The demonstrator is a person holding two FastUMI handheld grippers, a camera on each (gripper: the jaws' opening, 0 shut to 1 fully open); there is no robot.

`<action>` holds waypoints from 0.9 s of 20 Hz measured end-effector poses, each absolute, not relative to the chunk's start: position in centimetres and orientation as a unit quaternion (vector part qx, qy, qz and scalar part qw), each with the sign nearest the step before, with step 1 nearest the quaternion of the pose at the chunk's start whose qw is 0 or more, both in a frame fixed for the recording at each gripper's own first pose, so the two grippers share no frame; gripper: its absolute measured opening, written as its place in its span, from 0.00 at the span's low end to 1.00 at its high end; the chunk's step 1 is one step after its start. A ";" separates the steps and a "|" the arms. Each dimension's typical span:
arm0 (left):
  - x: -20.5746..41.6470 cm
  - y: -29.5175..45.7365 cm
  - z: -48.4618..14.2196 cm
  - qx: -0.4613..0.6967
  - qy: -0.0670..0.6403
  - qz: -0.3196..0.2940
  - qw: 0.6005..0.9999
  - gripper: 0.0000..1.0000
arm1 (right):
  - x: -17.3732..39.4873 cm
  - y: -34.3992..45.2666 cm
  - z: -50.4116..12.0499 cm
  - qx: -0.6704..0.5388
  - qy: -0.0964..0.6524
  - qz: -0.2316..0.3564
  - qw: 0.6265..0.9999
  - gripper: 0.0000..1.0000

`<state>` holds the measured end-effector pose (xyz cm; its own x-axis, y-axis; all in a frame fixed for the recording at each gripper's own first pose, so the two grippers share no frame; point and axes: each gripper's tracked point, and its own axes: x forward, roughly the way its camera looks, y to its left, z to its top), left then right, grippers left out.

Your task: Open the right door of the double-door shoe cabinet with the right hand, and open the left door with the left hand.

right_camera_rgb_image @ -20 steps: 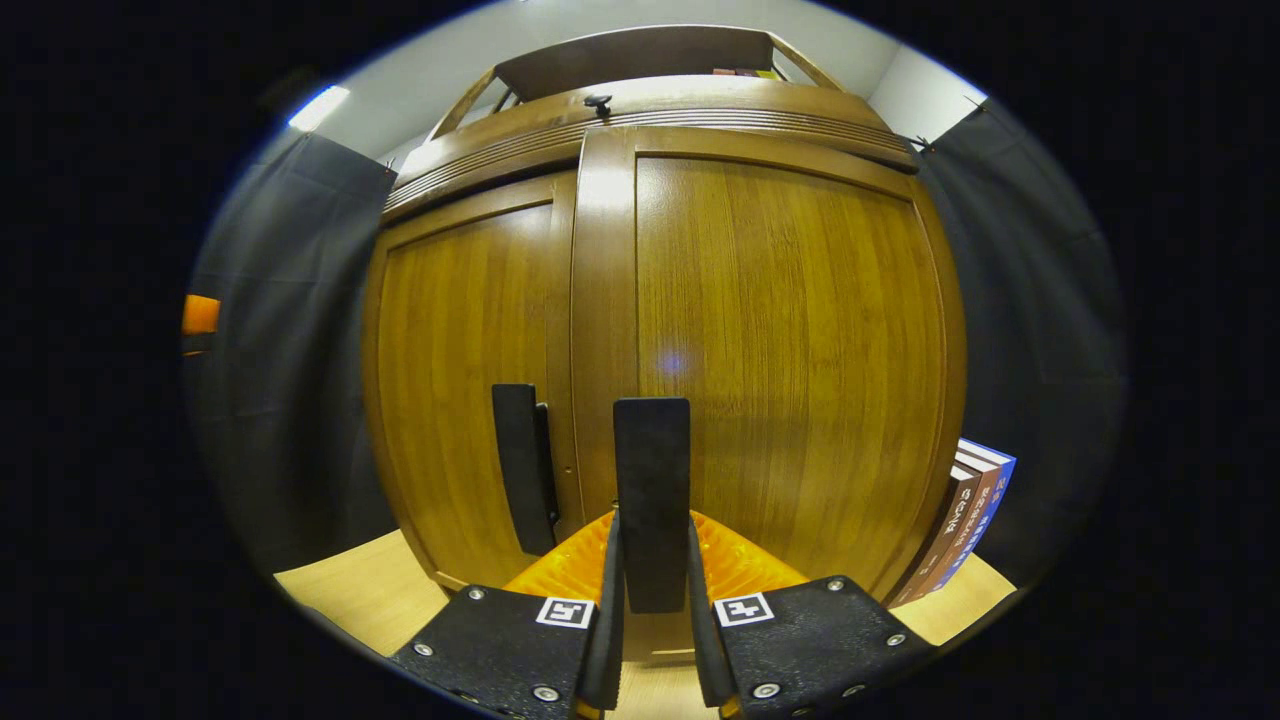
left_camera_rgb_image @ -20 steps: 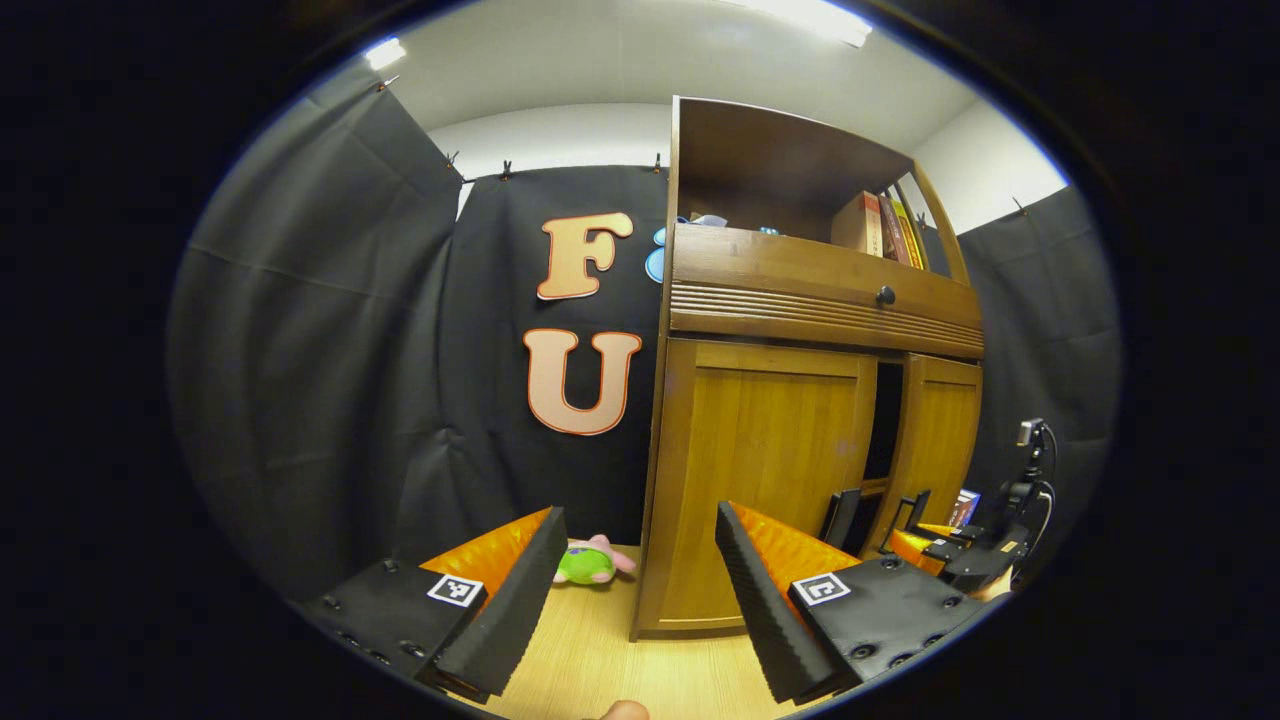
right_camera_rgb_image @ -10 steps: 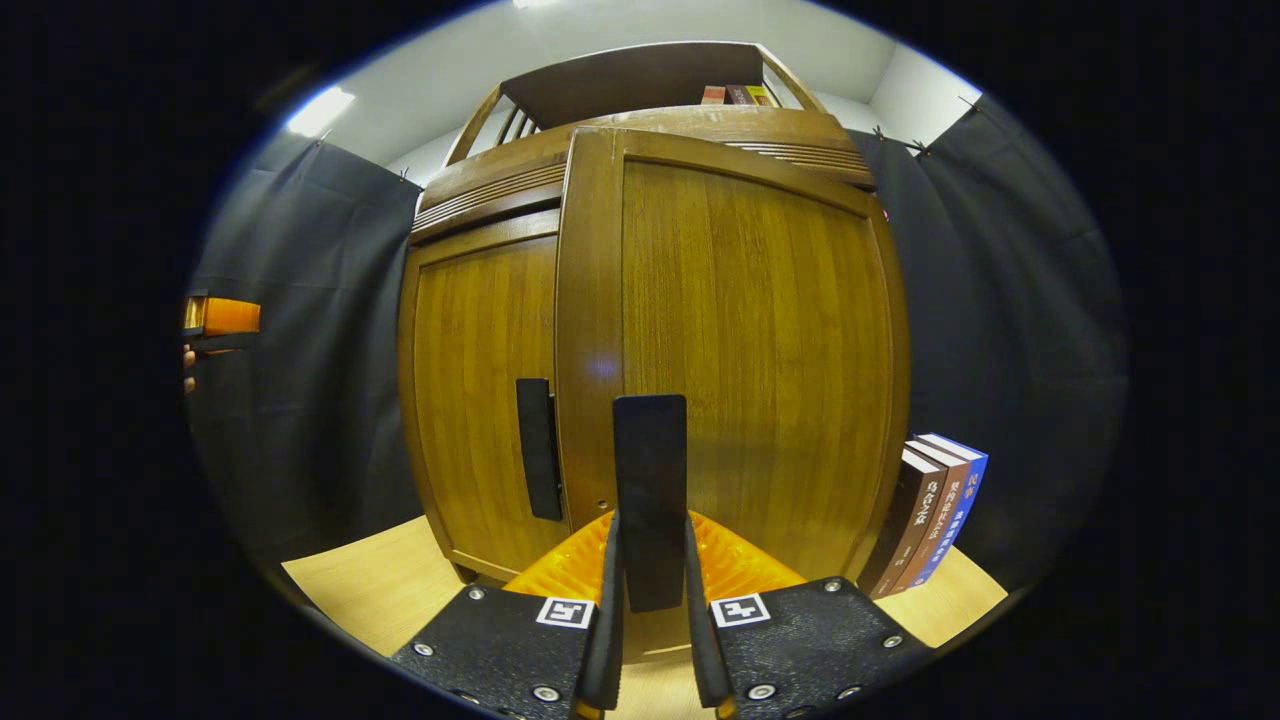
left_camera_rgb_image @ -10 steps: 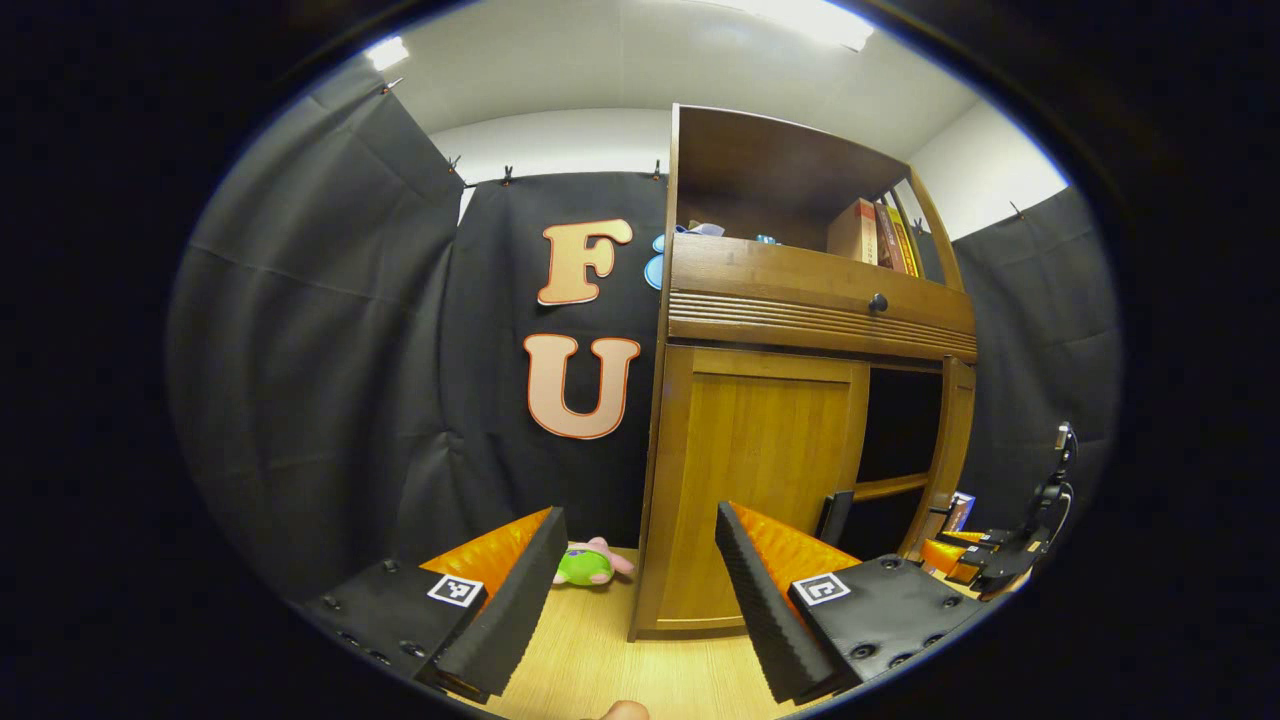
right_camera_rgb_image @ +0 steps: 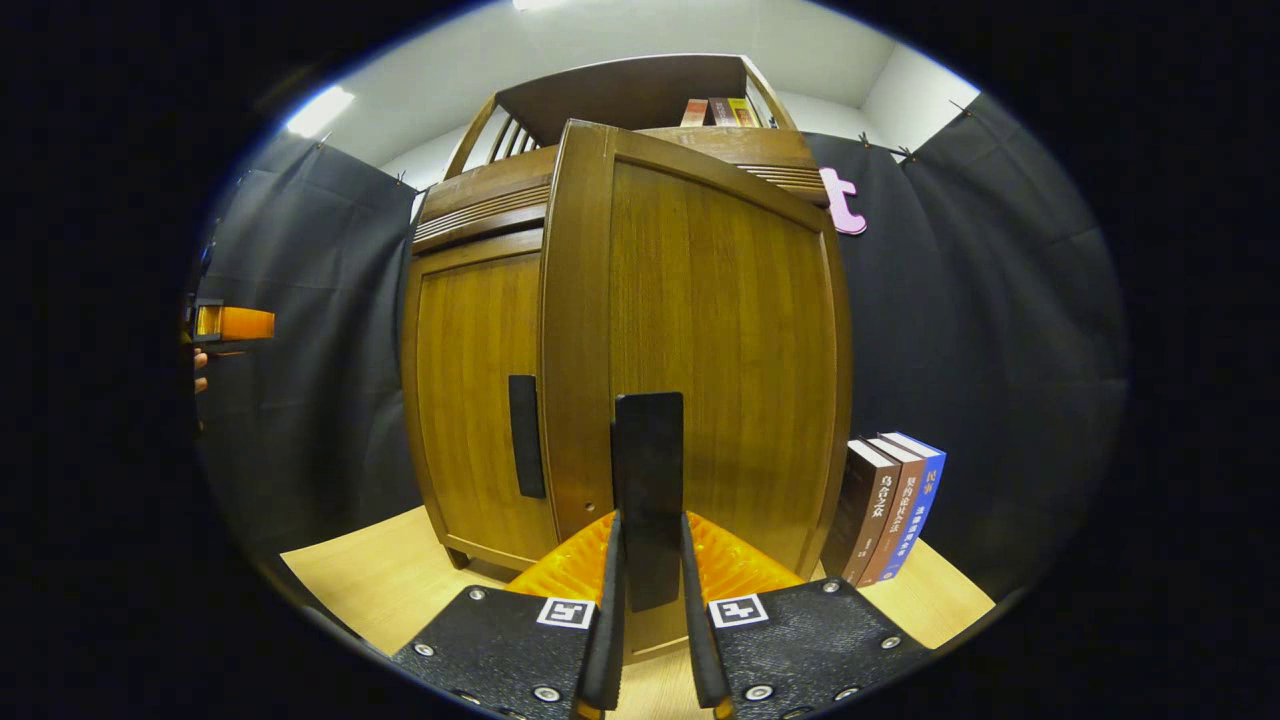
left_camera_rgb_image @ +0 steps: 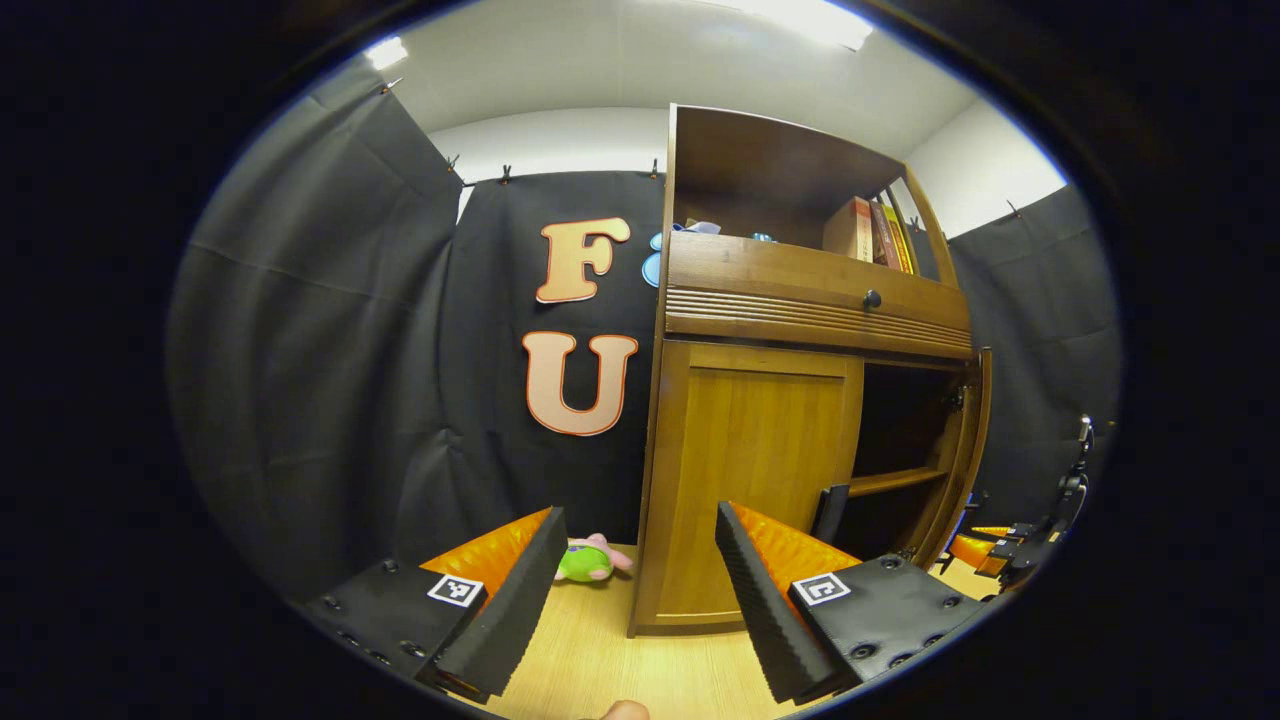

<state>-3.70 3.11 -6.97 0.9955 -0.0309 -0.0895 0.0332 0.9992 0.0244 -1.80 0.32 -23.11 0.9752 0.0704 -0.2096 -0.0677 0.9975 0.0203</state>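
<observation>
A: Status of the right gripper (right_camera_rgb_image: pixel 648 620)?
B: Clamped on the right door's handle (right_camera_rgb_image: pixel 648 480) — both fingers press the dark vertical bar. The right door (right_camera_rgb_image: pixel 700 340) stands swung well out from the shoe cabinet (left_camera_rgb_image: pixel 760 300). In the left gripper view the opening behind it is dark, with one inner shelf (left_camera_rgb_image: pixel 895 482) visible.

A: And the left gripper (left_camera_rgb_image: pixel 635 590)?
B: Wide open, holding nothing, well short of the cabinet. The left door (left_camera_rgb_image: pixel 750 480) is shut; its handle (right_camera_rgb_image: pixel 525 435) sits at the door's inner edge, untouched.

A: Risks from here?
B: Three, by my judgement. One — pulling the right door further while gripping rigidly: the door moves on an arc, so a straight pull could twist the handle out of the fingers or strain the hinge. Two — the books (right_camera_rgb_image: pixel 890 505) standing upright on the floor just right of the cabinet; the swinging door looks close to them and could knock them over. Three — the left gripper approaches at an angle, so its fingers might strike the door face instead of straddling the handle.

A: Contents?
B: Top open compartment holds books (left_camera_rgb_image: pixel 868 232) at the right end and some small pale and blue items (left_camera_rgb_image: pixel 700 226) at the left, too small to identify. Lower compartment behind the open door — too dark to tell. A green and pink plush toy (left_camera_rgb_image: pixel 590 560) lies on the floor left of the cabinet.
</observation>
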 end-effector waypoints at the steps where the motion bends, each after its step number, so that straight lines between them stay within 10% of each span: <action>1: -3.7 3.0 -7.1 0.011 0.047 -0.018 0.999 0.95 | -2.3 -0.3 -23.1 0.008 0.108 0.031 0.994 0.36; 18: -4.9 -0.9 -7.1 0.022 0.047 -0.036 0.998 0.96 | -7.8 -6.4 -21.8 -0.016 0.104 -0.031 0.994 0.10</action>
